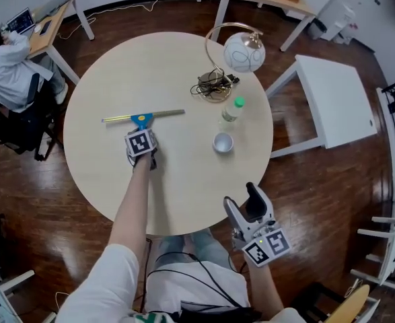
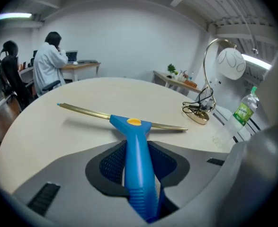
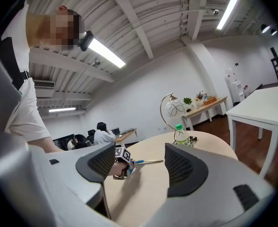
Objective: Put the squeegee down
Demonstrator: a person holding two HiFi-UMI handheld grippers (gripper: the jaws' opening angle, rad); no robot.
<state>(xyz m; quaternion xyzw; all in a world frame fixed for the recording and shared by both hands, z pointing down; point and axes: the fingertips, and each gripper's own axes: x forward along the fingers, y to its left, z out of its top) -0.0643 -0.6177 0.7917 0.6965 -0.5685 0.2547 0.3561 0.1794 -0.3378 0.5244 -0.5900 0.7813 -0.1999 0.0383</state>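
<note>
Round pale-wood bench (image 1: pixel 96 99) stood on a dark wood floor (image 1: pixel 49 200). Toward its far right edge we had a lamp (image 1: pixel 243 51) with a gold base and a globe shade, and a tangle of dark cable (image 1: pixel 207 86) lay at the base. Near it, on our side, a clear bottle (image 1: pixel 232 111) with a green cap stood upright, with a small white cup (image 1: pixel 223 142) just beside that. The squeegee (image 1: pixel 143 117) blade was left of centre, low at the bench top. We couldn't tell whether it touched.
</note>
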